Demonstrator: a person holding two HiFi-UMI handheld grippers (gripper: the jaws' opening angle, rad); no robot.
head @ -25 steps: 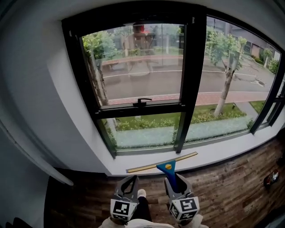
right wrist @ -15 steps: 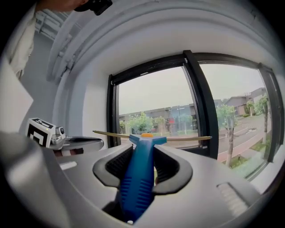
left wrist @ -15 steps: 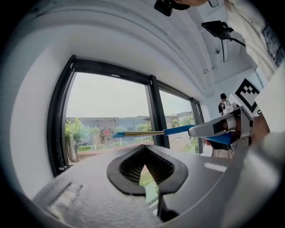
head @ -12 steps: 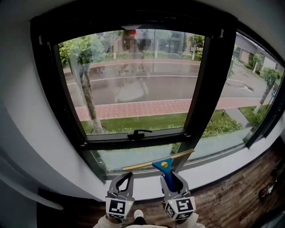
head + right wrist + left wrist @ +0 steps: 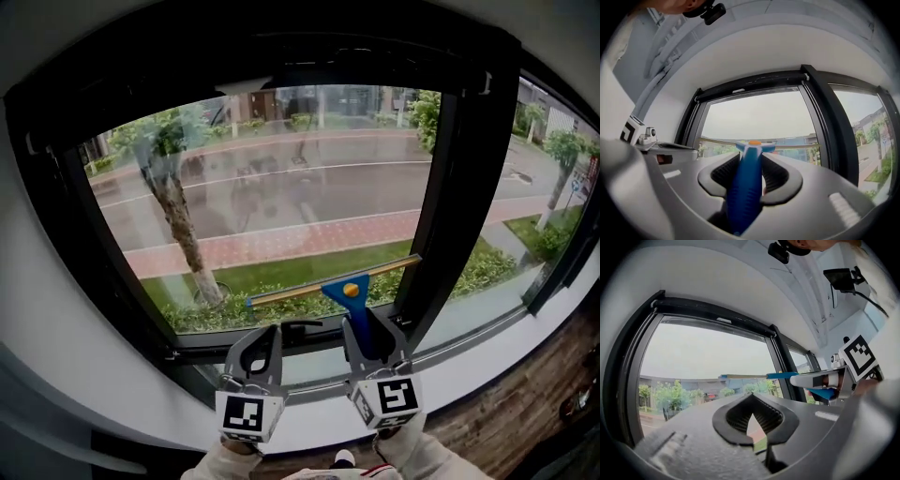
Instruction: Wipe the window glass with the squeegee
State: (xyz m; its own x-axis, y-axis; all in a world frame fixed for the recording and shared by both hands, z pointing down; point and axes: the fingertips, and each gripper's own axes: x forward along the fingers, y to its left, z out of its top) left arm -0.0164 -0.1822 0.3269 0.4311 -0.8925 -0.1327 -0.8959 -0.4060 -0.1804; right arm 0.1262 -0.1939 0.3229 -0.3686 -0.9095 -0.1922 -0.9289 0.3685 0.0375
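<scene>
A squeegee point(image 5: 350, 298) with a blue handle and a long brass-coloured blade is held up in front of the lower part of the big window glass point(image 5: 281, 197), blade tilted up to the right. My right gripper point(image 5: 367, 330) is shut on the squeegee handle point(image 5: 749, 180). The blade point(image 5: 787, 141) runs across the pane ahead; whether it touches the glass I cannot tell. My left gripper point(image 5: 266, 332) hangs beside it to the left, shut with nothing in it point(image 5: 758, 443). The squeegee point(image 5: 754, 376) also shows to the right in the left gripper view.
A black window handle point(image 5: 298, 326) sits on the lower frame bar just under the blade. A thick black mullion point(image 5: 442, 206) stands right of the blade's end, with another pane point(image 5: 525, 206) beyond. A white sill point(image 5: 459, 375) and wooden floor point(image 5: 511, 422) lie below.
Both grippers and the squeegee have risen from sill level to in front of the glass above the window handle. The view has tilted upward.
</scene>
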